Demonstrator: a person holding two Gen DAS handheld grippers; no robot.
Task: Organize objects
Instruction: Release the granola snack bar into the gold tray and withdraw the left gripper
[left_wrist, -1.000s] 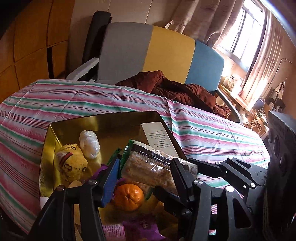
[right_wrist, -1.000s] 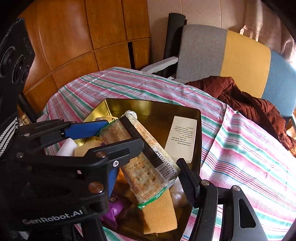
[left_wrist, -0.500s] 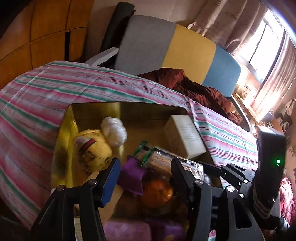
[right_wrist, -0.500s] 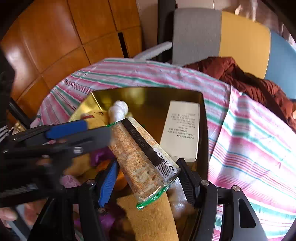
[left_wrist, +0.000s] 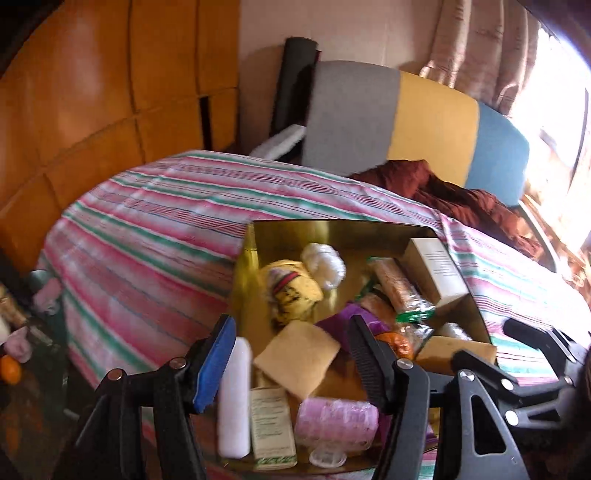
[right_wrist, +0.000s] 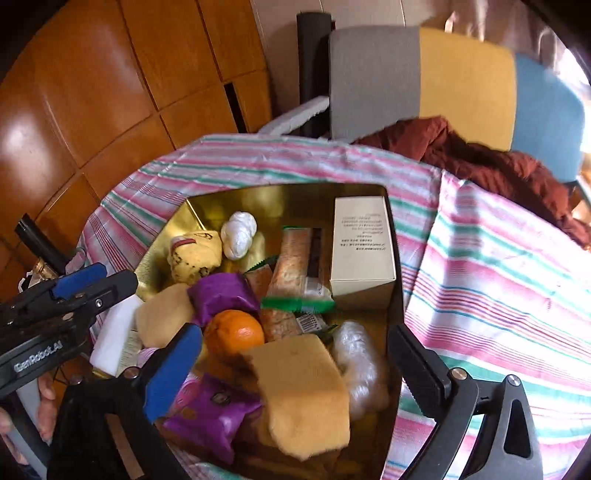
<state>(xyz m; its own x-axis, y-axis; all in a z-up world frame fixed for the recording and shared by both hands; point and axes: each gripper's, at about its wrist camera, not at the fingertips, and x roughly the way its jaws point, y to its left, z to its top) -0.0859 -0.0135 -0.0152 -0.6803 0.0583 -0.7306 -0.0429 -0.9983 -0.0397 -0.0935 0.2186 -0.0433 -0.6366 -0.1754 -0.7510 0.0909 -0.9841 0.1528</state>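
Note:
A gold tray (right_wrist: 295, 195) on the striped table holds several items. A cracker packet (right_wrist: 299, 269) lies loose in it beside a white box (right_wrist: 362, 247), with an orange (right_wrist: 234, 332), a purple packet (right_wrist: 221, 295) and a tan sponge (right_wrist: 303, 391) nearer me. My right gripper (right_wrist: 291, 358) hangs over the tray's near end. Its jaws are opening wide and its pads touch nothing. My left gripper (left_wrist: 291, 354) hovers over the tray's (left_wrist: 332, 232) near left corner. Its jaws are opening too, above a tan sponge (left_wrist: 299, 358) and a white tube (left_wrist: 234, 398), gripping neither.
A yellow plush (right_wrist: 195, 254) and a white ball (right_wrist: 240, 234) sit at the tray's far left. A grey, yellow and blue chair (right_wrist: 424, 77) with a brown garment (right_wrist: 480, 162) stands behind the table. Wooden panels (right_wrist: 110, 92) line the left wall. A hand (right_wrist: 44, 402) holds the left gripper.
My right gripper has let go of the cracker packet, which now lies in the tray, and its jaws have spread wide. My left gripper swung left and widened.

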